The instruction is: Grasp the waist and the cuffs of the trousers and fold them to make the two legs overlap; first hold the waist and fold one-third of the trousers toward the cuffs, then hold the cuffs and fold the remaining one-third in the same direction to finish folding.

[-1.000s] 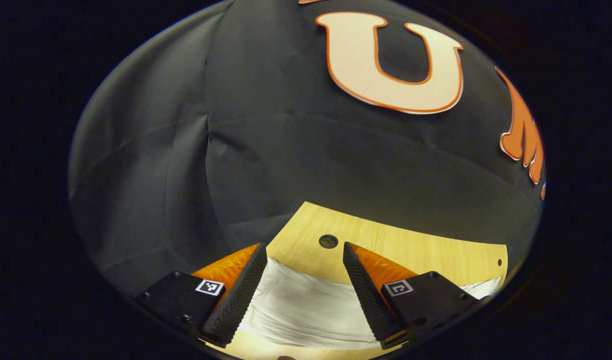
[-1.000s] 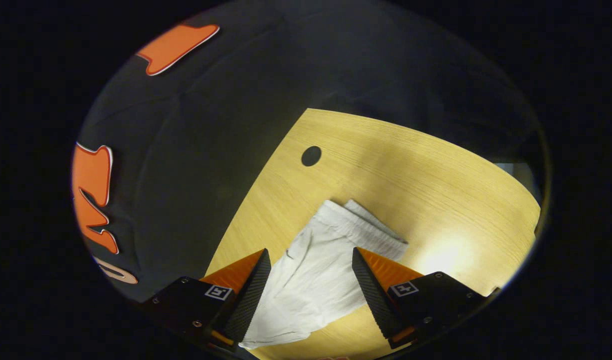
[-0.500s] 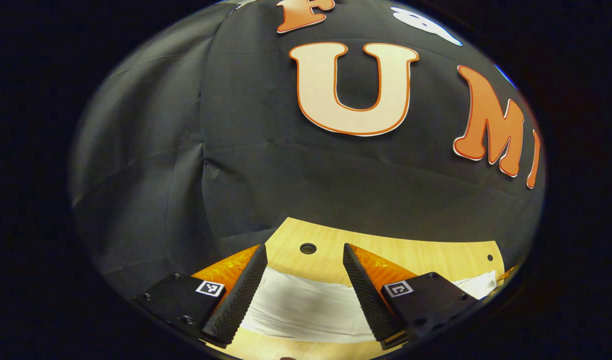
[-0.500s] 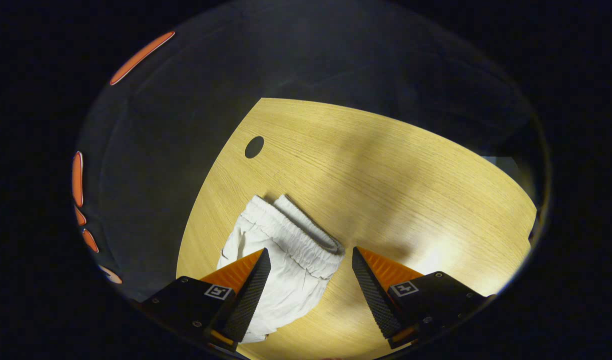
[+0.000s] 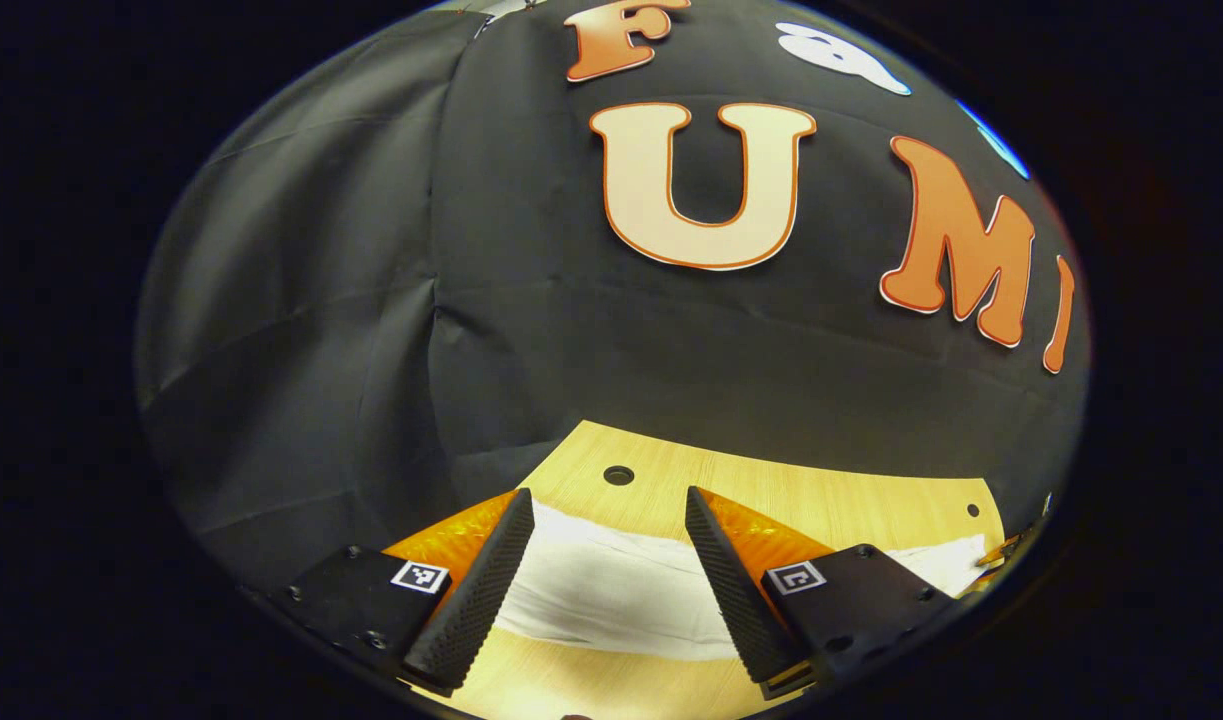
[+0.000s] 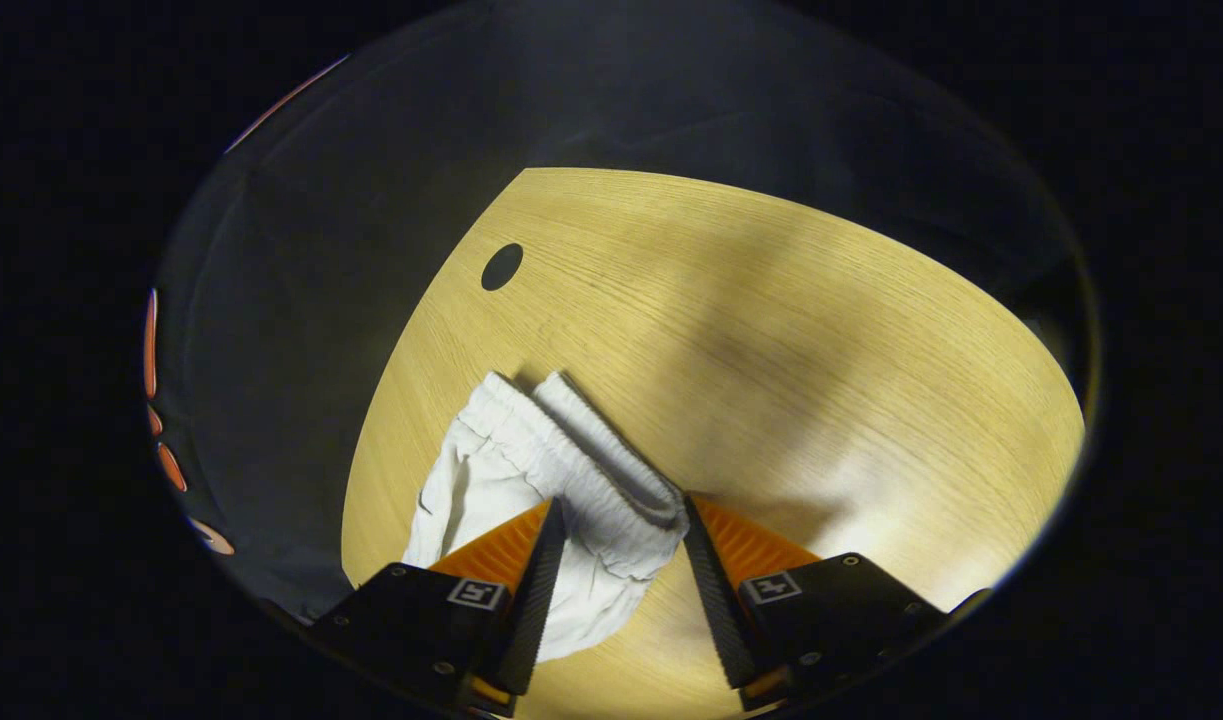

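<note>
Lying flat on the desk (image 6: pixel 771 330), the white trousers (image 6: pixel 531 470) run lengthwise from the elastic waist (image 6: pixel 581 450), which points toward the desk's round hole (image 6: pixel 502 266), back under the right hand-held gripper (image 6: pixel 621 545). That gripper tilts down over the waist, jaws parted around its corner, not pinching. The left hand-held gripper (image 5: pixel 606 545) sits low above the trousers (image 5: pixel 611 590), open, the cloth stretching crosswise between its fingers.
</note>
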The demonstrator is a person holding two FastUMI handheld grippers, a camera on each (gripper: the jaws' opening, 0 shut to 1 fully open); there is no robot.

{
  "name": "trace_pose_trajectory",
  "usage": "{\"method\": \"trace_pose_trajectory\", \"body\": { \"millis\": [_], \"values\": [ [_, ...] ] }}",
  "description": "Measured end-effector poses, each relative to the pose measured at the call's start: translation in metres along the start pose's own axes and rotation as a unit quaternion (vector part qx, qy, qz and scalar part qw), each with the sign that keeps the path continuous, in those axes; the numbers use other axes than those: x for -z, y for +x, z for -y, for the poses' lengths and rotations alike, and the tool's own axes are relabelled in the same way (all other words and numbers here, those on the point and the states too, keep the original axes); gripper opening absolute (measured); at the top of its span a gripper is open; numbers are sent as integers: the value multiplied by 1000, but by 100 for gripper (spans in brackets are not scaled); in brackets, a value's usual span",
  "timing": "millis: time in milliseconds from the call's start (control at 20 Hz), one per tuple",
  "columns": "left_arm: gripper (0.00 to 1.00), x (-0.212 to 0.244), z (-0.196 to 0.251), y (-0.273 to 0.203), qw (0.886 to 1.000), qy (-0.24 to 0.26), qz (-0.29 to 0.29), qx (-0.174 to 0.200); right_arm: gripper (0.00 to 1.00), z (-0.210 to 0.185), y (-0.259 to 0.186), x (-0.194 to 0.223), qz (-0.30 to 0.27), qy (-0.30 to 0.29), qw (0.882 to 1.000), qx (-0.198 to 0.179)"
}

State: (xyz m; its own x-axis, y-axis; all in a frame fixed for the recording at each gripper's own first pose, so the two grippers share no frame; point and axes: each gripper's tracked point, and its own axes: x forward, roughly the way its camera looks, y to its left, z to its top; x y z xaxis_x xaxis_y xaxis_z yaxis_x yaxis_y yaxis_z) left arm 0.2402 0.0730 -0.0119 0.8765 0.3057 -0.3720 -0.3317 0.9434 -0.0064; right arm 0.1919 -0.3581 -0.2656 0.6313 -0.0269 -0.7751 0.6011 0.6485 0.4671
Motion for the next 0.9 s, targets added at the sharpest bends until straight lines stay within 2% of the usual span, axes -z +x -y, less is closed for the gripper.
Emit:
{"method": "trace_pose_trajectory", "body": {
  "millis": [50,150,200,300,400,550,650,750,900],
  "values": [
    [99,1,-1,1,1000,-1,0,-3,58,4,2,1,-3,-1,1000,4],
    [100,1,0,0,1000,0,-1,-11,36,1,2,-2,-4,6,1000,-8],
    [100,0,-1,0,1000,0,0,-14,19,-1,-2,-3,0,5,1000,-13],
    [100,0,0,-1,1000,-1,-7,-20,10,-7,-11,-6,12,5,1000,-16],
    [100,-3,1,-3,1000,-10,-9,-18,6,-23,-24,-6,25,2,999,-22],
    [100,2,-2,-1,1000,-16,-5,-10,6,-64,-52,2,49,-26,998,-44],
    [97,3,-2,-1,1000,-20,-3,6,6,-98,-78,15,64,-44,995,-65],
    [100,2,-7,0,999,-25,-4,24,6,-123,-103,24,81,-67,991,-81],
    [100,-1,-16,8,998,-26,-16,45,6,-164,-141,31,109,-106,984,-89]
  ]
}}
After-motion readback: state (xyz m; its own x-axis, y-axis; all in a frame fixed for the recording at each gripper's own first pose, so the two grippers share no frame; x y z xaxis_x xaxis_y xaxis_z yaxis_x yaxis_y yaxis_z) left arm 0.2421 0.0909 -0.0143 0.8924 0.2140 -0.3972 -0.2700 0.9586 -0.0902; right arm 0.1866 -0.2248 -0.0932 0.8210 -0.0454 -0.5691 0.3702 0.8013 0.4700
